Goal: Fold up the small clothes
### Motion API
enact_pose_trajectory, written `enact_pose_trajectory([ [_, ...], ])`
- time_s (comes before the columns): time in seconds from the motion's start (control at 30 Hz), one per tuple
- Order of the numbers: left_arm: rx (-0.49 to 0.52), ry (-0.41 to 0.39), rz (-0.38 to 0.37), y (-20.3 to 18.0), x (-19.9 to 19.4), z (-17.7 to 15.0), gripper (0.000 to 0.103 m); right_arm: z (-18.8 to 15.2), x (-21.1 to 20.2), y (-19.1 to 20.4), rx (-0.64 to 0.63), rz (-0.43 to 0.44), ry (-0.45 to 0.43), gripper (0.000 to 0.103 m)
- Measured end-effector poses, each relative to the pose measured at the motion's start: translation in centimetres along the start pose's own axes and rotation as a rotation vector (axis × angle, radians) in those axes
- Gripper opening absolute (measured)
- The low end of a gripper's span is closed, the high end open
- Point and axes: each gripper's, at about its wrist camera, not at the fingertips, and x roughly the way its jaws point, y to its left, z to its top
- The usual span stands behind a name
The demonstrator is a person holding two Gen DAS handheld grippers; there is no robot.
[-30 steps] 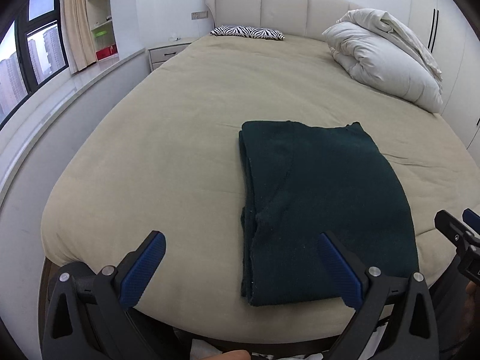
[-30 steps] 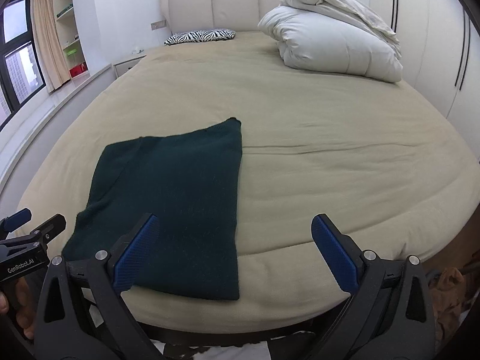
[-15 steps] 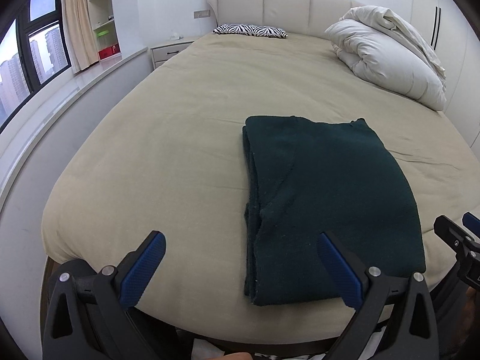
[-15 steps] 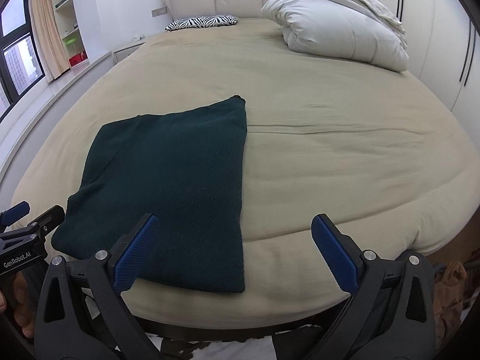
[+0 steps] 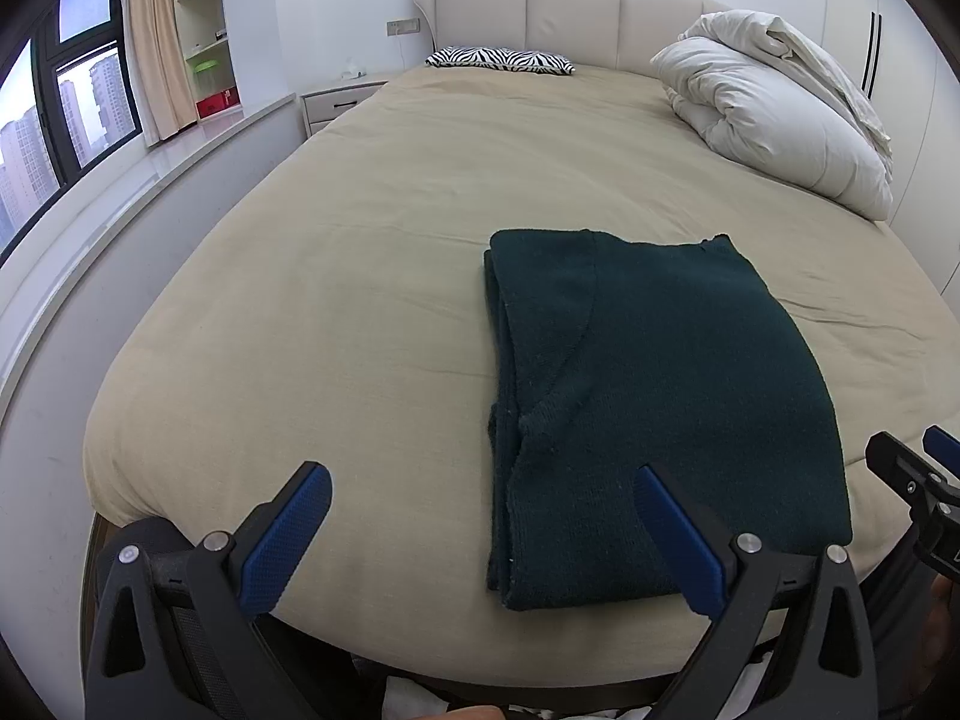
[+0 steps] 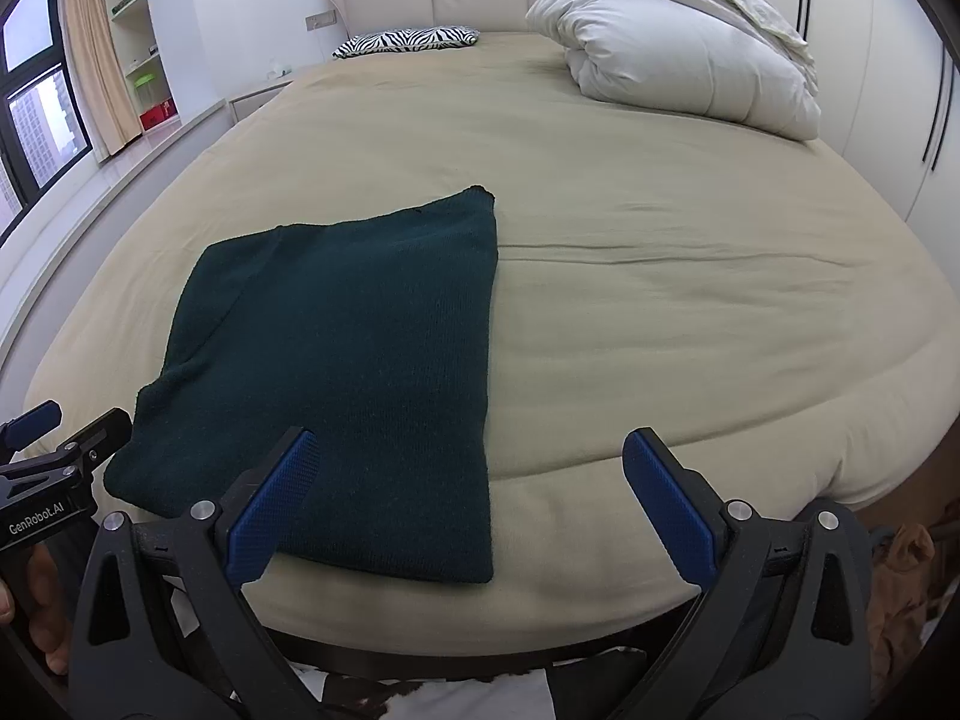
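the wide round bed under its beige cotton cover [image 5: 372, 276] fills both my views, with the rolled white duvet [image 6: 678, 54] heaped at the far right and the small zebra-print pillow [image 5: 501, 58] up by the padded cream headboard [image 5: 570, 12]. on the near part of the bed lies the dark green knitted garment [image 5: 648, 396], folded into a long flat rectangle, its doubled layers showing along the left edge and its near end close to the mattress rim

what has changed over the last second is small: the garment has not moved or lost its shape, but in both wrist views it has slid a little lower and closer, and the bed's front edge sits nearer to me. i read that as both my claws having pulled up and back slightly from the cloth

my left claw [image 5: 483, 537] stands wide, blue pads far apart, nothing between them; its right finger overlaps the garment's near end in the view, but i cannot tell that it touches. my right claw [image 6: 471, 504] is equally wide and empty, its left finger over the garment's near right corner

to my mind the lengthwise fold is done and released. a crosswise fold, near end carried to the far end, looks like the sensible next step
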Motion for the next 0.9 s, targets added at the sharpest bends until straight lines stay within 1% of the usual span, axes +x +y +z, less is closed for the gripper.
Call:
enact_pose_trajectory([
  [0.9,0.002,0.005,-0.002,0.01,0.00,-0.10,0.103,0.00,0.31,-0.20,-0.003,0.007,0.008,0.103],
])
